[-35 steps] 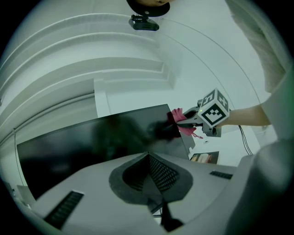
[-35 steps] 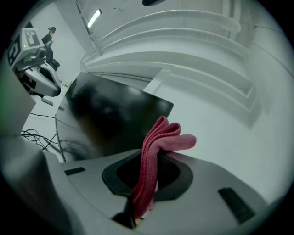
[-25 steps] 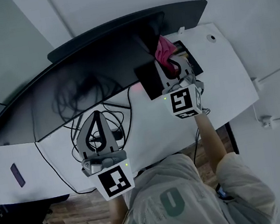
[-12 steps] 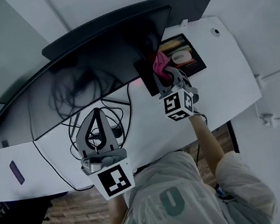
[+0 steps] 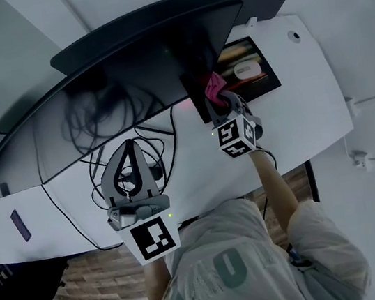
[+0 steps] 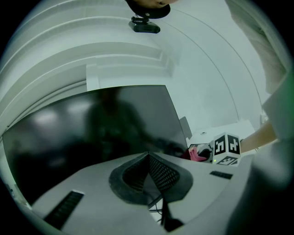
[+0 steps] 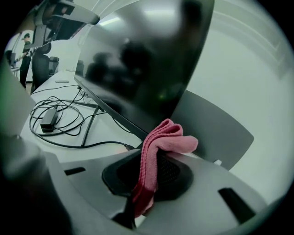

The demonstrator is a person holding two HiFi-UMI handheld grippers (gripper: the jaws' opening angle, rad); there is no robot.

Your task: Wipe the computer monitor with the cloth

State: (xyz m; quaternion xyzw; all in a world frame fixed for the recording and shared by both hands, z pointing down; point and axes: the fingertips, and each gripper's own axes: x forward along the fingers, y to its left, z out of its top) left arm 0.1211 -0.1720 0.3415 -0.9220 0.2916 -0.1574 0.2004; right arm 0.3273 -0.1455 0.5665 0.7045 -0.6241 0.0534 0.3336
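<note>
The pink cloth point(image 7: 161, 146) is being gripped, folded, between the closed jaws of the right gripper point(image 7: 154, 161), with its free fold sticking out past the tips. It is being held at the lower right corner of the monitor point(image 5: 129, 95), just beside the dark screen; whether it is touching the glass cannot be told. The wiping step is judged to be in hand, at the right end of the screen. For the next move, the cloth is likely to need pressing flat to the screen and drawing along it with light, even pressure. The left gripper point(image 5: 129, 148) is being held shut on nothing, low over the tangle of cables point(image 7: 55, 114) on the white desk point(image 5: 296, 121), well apart from the cloth.
</note>
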